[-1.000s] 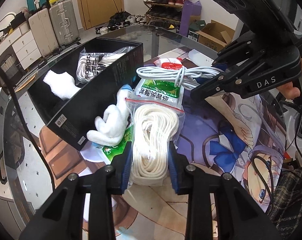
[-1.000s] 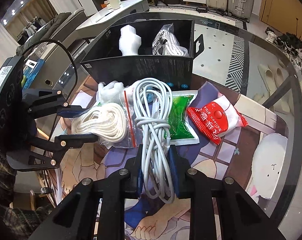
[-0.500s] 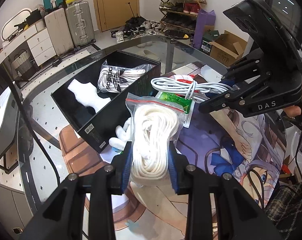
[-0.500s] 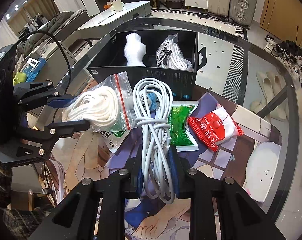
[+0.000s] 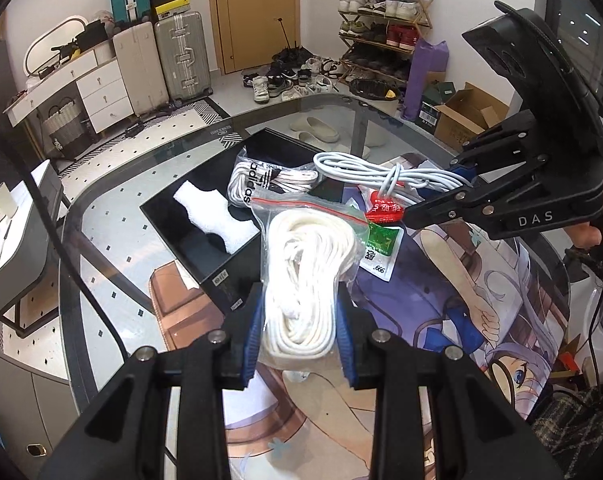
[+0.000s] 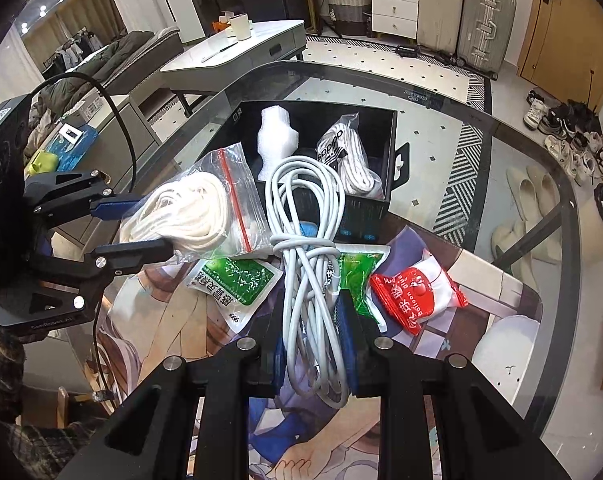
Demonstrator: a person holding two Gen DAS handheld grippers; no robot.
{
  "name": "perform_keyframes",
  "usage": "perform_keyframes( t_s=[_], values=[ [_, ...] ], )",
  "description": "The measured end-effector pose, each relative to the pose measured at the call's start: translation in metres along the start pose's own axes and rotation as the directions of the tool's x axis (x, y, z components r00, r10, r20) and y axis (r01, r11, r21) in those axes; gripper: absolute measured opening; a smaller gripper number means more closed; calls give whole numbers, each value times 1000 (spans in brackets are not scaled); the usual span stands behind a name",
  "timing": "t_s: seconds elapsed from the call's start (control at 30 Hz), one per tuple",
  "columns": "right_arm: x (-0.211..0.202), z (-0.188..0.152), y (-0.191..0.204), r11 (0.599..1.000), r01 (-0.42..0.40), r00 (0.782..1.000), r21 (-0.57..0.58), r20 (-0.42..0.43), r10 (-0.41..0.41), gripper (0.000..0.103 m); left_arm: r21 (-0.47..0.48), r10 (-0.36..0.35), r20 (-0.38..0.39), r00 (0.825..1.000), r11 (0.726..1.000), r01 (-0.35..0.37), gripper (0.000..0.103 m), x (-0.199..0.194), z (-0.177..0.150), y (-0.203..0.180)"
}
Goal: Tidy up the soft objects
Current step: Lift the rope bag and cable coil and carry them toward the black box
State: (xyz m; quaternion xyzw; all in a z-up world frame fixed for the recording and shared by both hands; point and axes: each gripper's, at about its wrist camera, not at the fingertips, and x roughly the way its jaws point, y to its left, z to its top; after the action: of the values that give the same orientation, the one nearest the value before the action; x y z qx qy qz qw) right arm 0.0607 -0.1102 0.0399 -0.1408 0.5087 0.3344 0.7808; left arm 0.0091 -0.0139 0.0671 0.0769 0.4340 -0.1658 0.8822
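Both grippers have risen since the earlier frames, lifting their loads off the mat; the green packets that lay under them are now uncovered. Glass table (image 6: 513, 148) with printed mat (image 5: 453, 280). Black box (image 6: 381, 208) holds foam (image 6: 275, 140) and bagged laces (image 6: 349, 160). Left gripper (image 5: 299, 332) clamped on rope bag (image 5: 305, 272), held in the air near the box. Right gripper (image 6: 313, 340) clamped on white cable (image 6: 305, 240), above the green packets (image 6: 237, 280). Red packet (image 6: 417, 296) on mat beside them.

bagged white rope (image 5: 301, 280): lifted, hanging | grey cable bundle (image 6: 305, 248): lifted | black box (image 6: 365, 208): open
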Motion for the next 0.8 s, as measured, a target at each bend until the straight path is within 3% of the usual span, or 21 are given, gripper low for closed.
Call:
perform_keyframes(
  t_s=[0.8],
  values=[
    [-13, 64, -4, 1000, 8, 996, -3, 87, -8, 23, -140, 80, 45, 996, 987, -73, 31, -4, 30, 40]
  ],
)
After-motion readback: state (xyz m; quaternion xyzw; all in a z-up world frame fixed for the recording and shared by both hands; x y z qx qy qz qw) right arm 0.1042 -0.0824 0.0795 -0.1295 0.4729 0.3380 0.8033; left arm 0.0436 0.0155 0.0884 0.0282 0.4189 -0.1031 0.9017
